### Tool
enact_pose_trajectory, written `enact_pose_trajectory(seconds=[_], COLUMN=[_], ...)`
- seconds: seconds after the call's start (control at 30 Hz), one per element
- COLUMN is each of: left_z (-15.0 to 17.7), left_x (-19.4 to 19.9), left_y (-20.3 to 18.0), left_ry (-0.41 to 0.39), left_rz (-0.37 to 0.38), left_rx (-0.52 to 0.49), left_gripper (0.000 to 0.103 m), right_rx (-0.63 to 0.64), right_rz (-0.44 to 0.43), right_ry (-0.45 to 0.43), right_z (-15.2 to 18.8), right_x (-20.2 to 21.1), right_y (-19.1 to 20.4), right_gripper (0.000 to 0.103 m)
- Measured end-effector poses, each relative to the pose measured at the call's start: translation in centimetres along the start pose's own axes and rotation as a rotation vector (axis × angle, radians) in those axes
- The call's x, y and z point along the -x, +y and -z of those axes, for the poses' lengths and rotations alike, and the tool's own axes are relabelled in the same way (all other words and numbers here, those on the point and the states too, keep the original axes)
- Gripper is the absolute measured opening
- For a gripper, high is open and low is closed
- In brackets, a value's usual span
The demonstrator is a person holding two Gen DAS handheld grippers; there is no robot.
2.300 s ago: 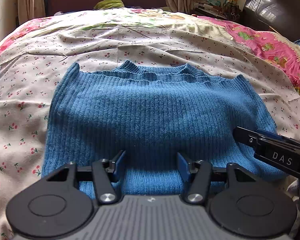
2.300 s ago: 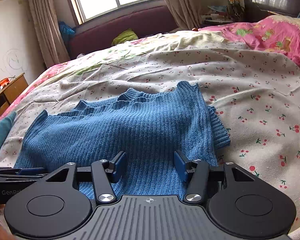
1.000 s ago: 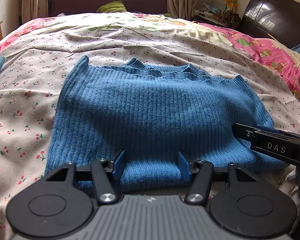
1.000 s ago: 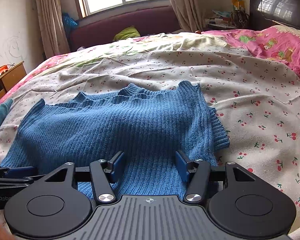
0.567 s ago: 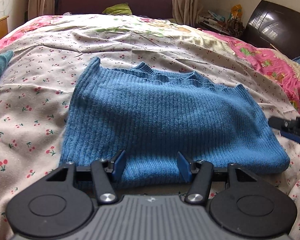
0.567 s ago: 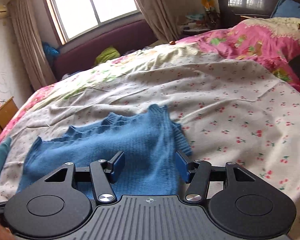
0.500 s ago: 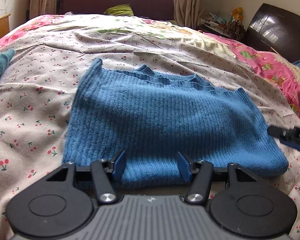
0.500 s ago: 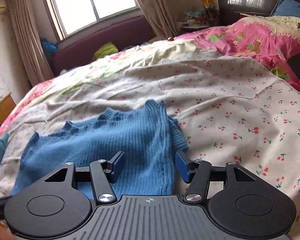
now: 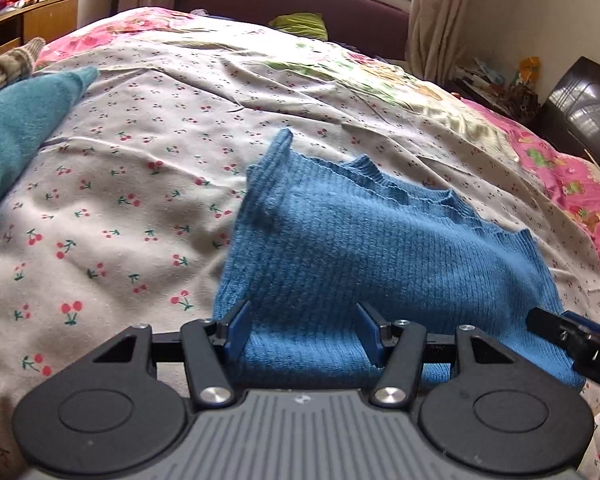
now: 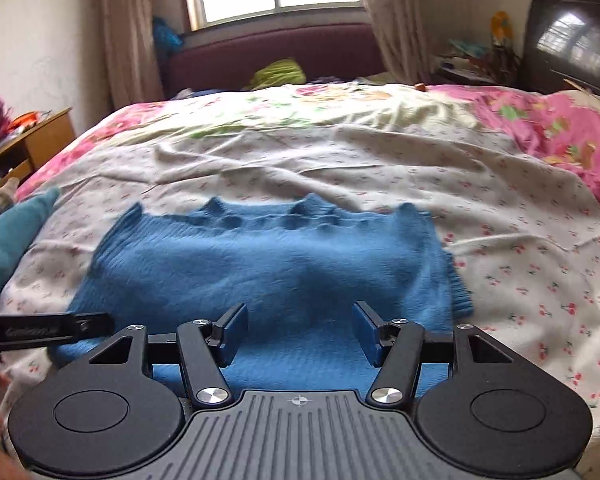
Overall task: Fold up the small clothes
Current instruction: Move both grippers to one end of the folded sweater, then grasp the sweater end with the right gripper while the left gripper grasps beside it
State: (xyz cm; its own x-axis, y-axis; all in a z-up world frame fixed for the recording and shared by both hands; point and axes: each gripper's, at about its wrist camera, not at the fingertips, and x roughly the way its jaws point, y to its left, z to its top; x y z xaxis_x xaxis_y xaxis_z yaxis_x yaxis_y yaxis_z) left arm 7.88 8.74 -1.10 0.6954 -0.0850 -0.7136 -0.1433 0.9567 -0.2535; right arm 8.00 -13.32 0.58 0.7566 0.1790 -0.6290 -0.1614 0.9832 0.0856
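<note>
Item: blue rib-knit sweater, small, lying flat on the cherry-print cotton bedsheet near the bed's near edge, ribbed neckline away from the cameras, hem side nearest; a sleeve or side appears already tucked under at its right, where a ribbed cuff edge juts out, so it reads as partly folded. Left gripper: black frame with blue pads, jaws standing apart, nothing between them, poised over the near hem toward the garment's left portion. Right gripper: same build, jaws likewise apart and unloaded, centred over the near hem. Both sit low and level with the fabric, probably so that each can take a hem point and carry the lower edge up toward the collar. Each tool's tip shows in the other's view, the pair close together along one edge. Adjacent: teal knitted garment on the sheet well to the left, apart from the sweater; pink floral quilt at right; maroon upholstered bench under the window. Risk, as judged: loose knit may bunch if only one layer is pinched
</note>
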Motion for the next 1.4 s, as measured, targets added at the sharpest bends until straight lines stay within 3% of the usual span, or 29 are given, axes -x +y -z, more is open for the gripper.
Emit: enact_pose_trajectory(seconds=[0.17,0.4,0.5,0.67,0.93,1.2,1.3,1.4], left_z=[0.5,1.3,1.6,2.0,2.2,2.0,2.0,1.8], left_x=[1.4,3.3,2.7,2.4,2.6,1.7,1.3,1.0], left_y=[0.9,2.3,2.7,3.0,2.0,1.9,2.2,2.0], left_ry=[-0.006,-0.002,0.039,0.028,0.013,0.049,0.068,0.061], left_rz=[0.002,0.006,0.033,0.056,0.106,0.124,0.122,0.12], left_rx=[0.029,0.095,0.121,0.12,0.074,0.07,0.082,0.082], left_gripper=[0.067,0.071,0.071,0.071,0.068,0.068,0.068,0.068], right_rx=[0.088,0.23,0.293,0.352,0.389,0.54,0.566,0.559], right_rz=[-0.057,-0.166,-0.211,-0.244,-0.223,-0.128,-0.104,-0.094], right_ry=[-0.003,0.069,0.127,0.258,0.431,0.502,0.489,0.472], right_z=[-1.8,-4.9,-5.9,-7.0,-6.8,-5.7,-5.1,-5.5], right_x=[-0.4,-2.3,-3.9,-7.7,-12.9,-16.6,-17.1,-16.6], right_y=[2.8,7.9,11.0,14.8,17.8,20.2,20.5,19.7], right_gripper=[0.058,0.064,0.067,0.067,0.069,0.077,0.075,0.05])
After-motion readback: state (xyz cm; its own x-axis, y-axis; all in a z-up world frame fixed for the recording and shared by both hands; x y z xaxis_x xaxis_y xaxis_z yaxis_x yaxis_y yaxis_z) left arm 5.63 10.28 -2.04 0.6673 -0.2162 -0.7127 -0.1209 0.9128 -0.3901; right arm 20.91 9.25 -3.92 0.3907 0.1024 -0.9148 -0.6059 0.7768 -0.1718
